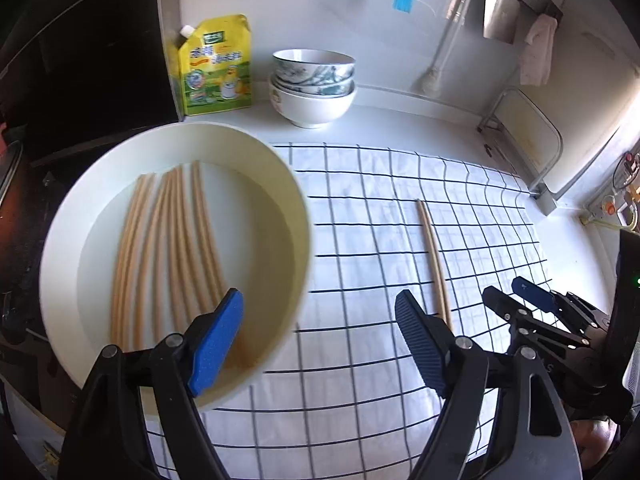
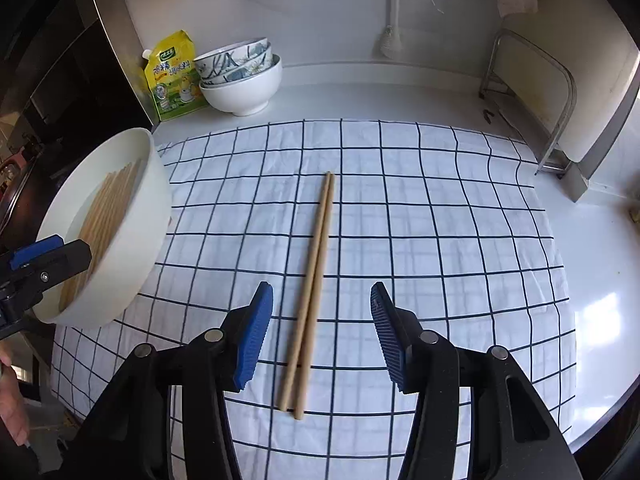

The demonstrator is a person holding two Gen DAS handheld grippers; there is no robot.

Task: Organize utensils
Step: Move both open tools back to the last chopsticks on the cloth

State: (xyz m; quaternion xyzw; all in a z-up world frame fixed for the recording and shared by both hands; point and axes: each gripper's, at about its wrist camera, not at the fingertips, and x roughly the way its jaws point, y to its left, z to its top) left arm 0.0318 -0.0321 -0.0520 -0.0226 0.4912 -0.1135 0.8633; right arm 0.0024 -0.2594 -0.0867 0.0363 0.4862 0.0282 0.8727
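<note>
Checked cloth (image 2: 440, 216) covered your counter. Your pair of chopsticks (image 2: 312, 280) lay on it, light, stiff, smooth; mid-length looked the best grip. Your right gripper (image 2: 320, 334) stood half-open astride them; your left gripper (image 1: 320, 340) stood wide, empty, beside the basin (image 1: 292, 184).

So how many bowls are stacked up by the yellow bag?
3: a plain white bowl at the bottom and two flower-patterned bowls nested inside it, at the back of the counter. More may be hidden inside.
</note>
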